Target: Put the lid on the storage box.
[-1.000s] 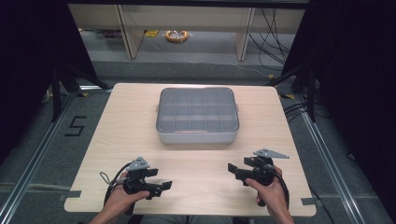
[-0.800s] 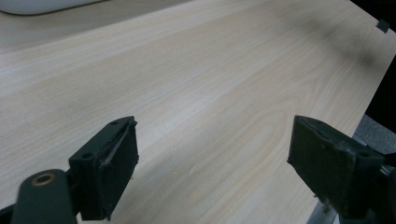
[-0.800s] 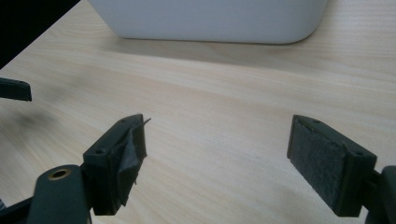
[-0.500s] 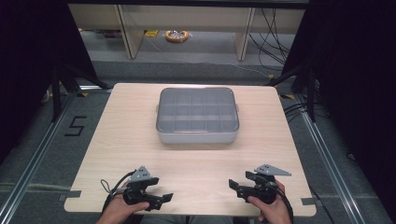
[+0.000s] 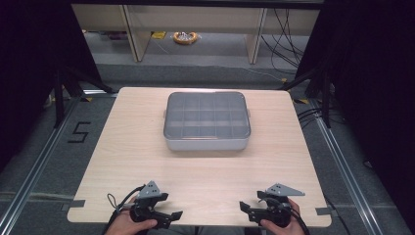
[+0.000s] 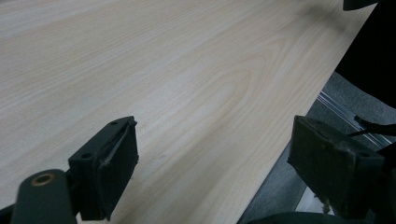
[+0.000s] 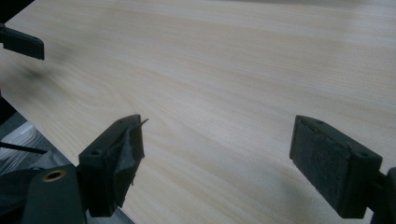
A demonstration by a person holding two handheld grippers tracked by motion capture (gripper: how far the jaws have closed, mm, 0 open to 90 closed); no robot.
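Lying well beyond both grippers' spread fingers [image 5: 175, 215], seemingly closed organizer box [image 5: 206, 121].

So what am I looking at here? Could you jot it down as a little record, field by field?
surface: light wooden table
object: grey compartment box with a clear lid, closed, at the table's centre
left gripper: open, holding nothing, at the near edge
right gripper: open, holding nothing, at the near edge
contact with box: none, both grippers well apart from it
background: orange ring-shaped item on the floor

A compartment box [image 5: 206, 122] sits mid-table [image 5: 122, 147], far side.
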